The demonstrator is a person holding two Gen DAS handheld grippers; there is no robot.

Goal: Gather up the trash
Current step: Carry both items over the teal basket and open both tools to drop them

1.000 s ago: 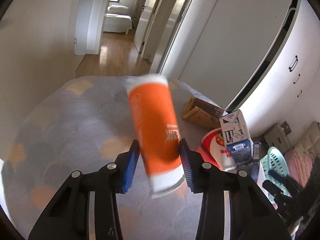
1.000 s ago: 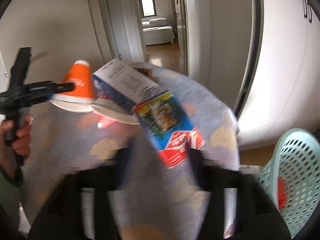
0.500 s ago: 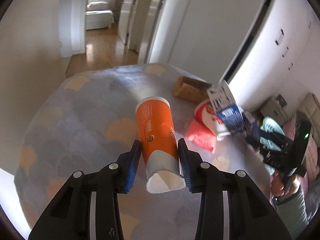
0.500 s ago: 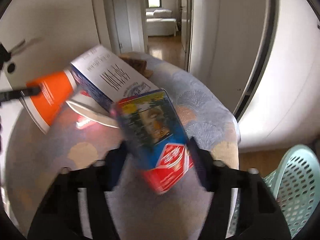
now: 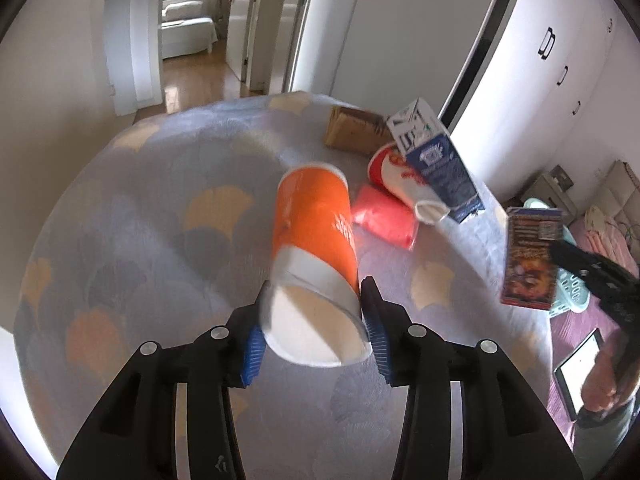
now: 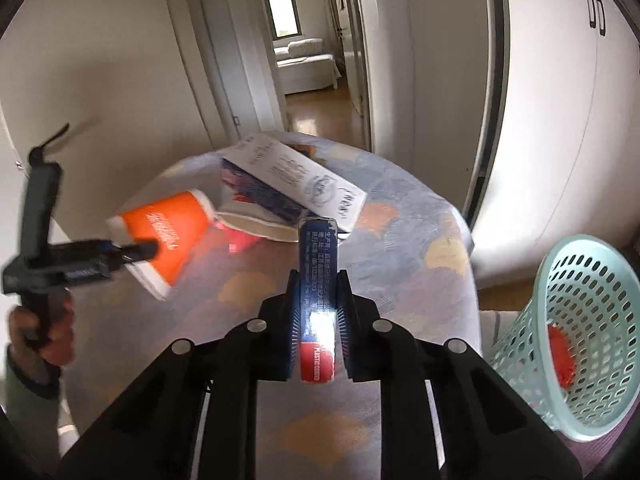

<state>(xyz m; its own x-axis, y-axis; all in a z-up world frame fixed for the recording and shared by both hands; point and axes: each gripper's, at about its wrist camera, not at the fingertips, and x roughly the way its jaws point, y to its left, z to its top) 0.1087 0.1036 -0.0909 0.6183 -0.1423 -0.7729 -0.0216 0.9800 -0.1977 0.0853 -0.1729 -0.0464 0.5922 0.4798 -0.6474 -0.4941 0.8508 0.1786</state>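
Observation:
My left gripper point(image 5: 314, 344) is shut on an orange paper cup point(image 5: 314, 236) and holds it above the round table point(image 5: 120, 208). The cup also shows in the right wrist view point(image 6: 160, 236). My right gripper point(image 6: 318, 320) is shut on a small blue and red box point(image 6: 318, 280), held edge-on above the table; the box also shows in the left wrist view point(image 5: 530, 256). On the table lie a blue and white carton point(image 5: 438, 160), a red and white cup point(image 5: 400, 180) and a red wrapper point(image 5: 384, 222).
A teal perforated basket point(image 6: 576, 320) with something red inside stands on the floor right of the table. A brown cardboard piece point(image 5: 352, 130) lies at the table's far side. White cupboards and a doorway stand behind.
The left gripper has swung with the orange cup, tipping its base toward the camera. The right gripper has turned its box edge-on and drawn back toward the basket side.

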